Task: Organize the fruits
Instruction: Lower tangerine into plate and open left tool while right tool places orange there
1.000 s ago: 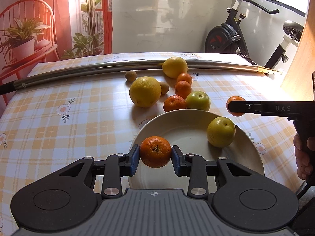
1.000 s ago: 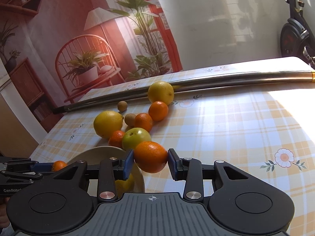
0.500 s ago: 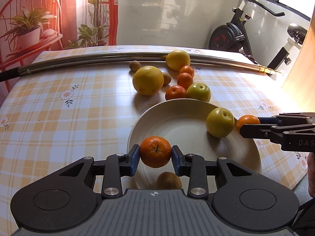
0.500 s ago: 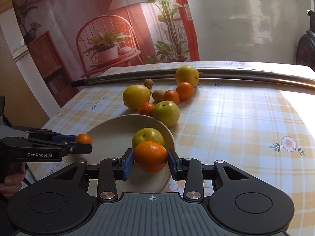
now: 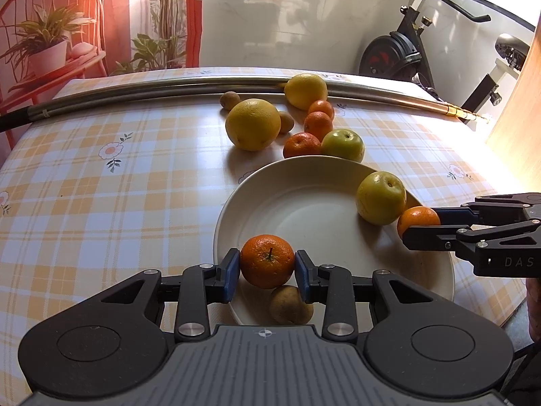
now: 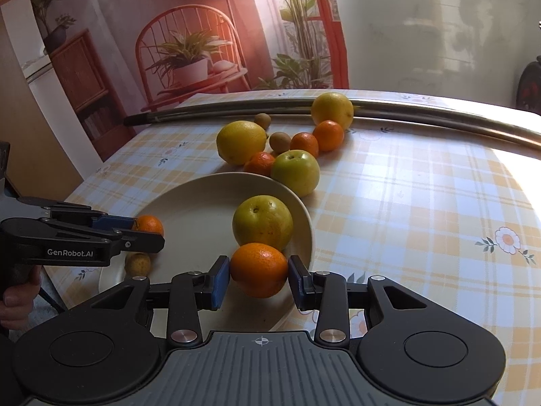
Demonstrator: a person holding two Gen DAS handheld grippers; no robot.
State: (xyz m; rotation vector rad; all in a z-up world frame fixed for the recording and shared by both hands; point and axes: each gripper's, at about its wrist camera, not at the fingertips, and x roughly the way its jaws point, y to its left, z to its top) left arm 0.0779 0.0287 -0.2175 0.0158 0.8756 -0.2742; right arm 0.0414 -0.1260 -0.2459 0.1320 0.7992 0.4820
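My left gripper [image 5: 267,265] is shut on a tangerine [image 5: 267,260], held over the near rim of the cream plate [image 5: 304,203]. Under it a brown kiwi [image 5: 290,306] lies on the plate. My right gripper [image 6: 258,275] is shut on another tangerine [image 6: 258,269] above the plate's [image 6: 196,199] right rim, close to a green apple [image 6: 262,223] that rests in the plate. The same apple [image 5: 380,198] and the right gripper [image 5: 419,225] with its tangerine [image 5: 417,220] show at the right in the left wrist view. The left gripper [image 6: 148,230] appears at the left of the right wrist view.
Behind the plate lies a cluster of fruit: a grapefruit [image 5: 253,124], a lemon [image 5: 306,90], three tangerines [image 5: 301,145], a green apple [image 5: 343,145] and two kiwis [image 5: 230,99]. A metal pole [image 5: 135,93] crosses the back of the checked tablecloth. An exercise bike [image 5: 399,54] stands beyond.
Both grippers moved in over the plate with their tangerines. The right one came from beyond the plate's far-right side to beside the apple; the kiwi under the left gripper came into sight.
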